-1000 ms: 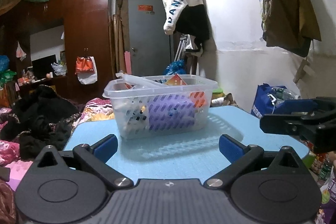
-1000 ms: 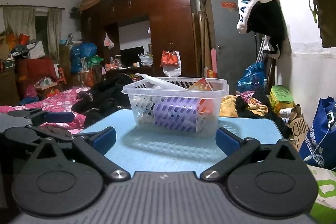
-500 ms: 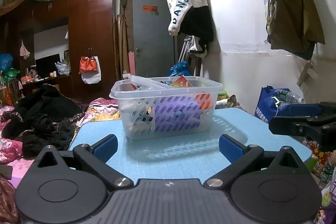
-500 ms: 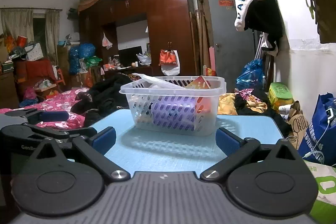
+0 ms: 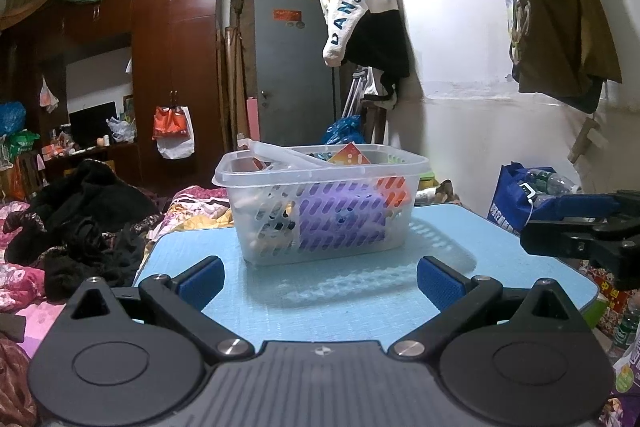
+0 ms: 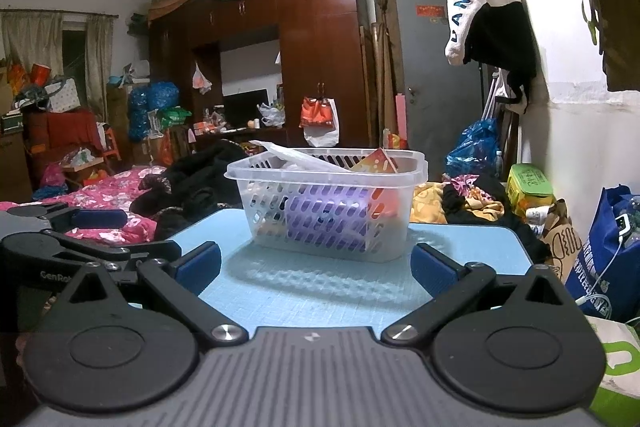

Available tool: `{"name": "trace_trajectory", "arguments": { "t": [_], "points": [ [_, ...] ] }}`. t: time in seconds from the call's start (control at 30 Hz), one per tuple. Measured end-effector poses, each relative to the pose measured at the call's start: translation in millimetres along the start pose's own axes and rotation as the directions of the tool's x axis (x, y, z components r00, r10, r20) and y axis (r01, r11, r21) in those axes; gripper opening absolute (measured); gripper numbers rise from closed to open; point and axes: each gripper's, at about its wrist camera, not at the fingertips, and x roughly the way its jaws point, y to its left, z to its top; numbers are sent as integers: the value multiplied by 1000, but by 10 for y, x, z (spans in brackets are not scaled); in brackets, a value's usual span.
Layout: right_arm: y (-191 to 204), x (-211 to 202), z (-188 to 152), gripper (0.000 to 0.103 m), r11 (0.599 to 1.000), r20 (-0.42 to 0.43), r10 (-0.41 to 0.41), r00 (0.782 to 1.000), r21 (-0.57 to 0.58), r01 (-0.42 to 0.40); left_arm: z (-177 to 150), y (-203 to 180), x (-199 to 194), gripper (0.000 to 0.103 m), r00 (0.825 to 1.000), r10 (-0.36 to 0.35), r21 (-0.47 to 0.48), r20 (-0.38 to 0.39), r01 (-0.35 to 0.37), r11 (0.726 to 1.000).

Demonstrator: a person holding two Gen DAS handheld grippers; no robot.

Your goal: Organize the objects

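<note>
Over the last second the basket (image 5: 322,205) has drawn a little farther off and sits slightly higher in both wrist views, and in the left wrist view the right gripper has slid lower and closer to the right edge; the spread of the fingers has not changed. The left gripper (image 5: 320,277) has its blue-padded fingers (image 5: 200,281) spread wide, holding nothing and touching nothing, hovering over the near edge of the light blue tabletop (image 5: 360,299). The right gripper (image 6: 316,267) is likewise spread wide and empty, its fingers (image 6: 434,267) above the near part of the tabletop (image 6: 320,295). Each gripper shows in the other's view: the right gripper (image 5: 584,227) at the right edge of the left wrist view, the left gripper (image 6: 80,239) at the left edge of the right wrist view. Beyond both pairs of fingers, well apart from them, the clear slotted basket (image 6: 328,203) stands upright near the middle of the tabletop. It is already loaded: a purple box (image 5: 340,219) lies against the front wall, an orange carton (image 5: 350,155) pokes above the rim, and a clear plastic piece (image 5: 280,153) rests slanted across the top. Behind the tabletop lie a bed with a pink floral cover (image 6: 100,187) and a pile of dark clothes (image 5: 80,223); a brown wardrobe (image 6: 312,59) and a grey door (image 5: 294,75) stand at the back.
</note>
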Motion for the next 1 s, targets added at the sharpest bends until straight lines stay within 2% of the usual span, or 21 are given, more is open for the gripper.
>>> {"name": "trace_trajectory", "arguments": {
  "t": [1.0],
  "points": [
    [-23,5,-4,103,1000,-1,9,1000,13,-9,2,-20,13,103,1000,-6,3,2,6,1000]
  ]
}}
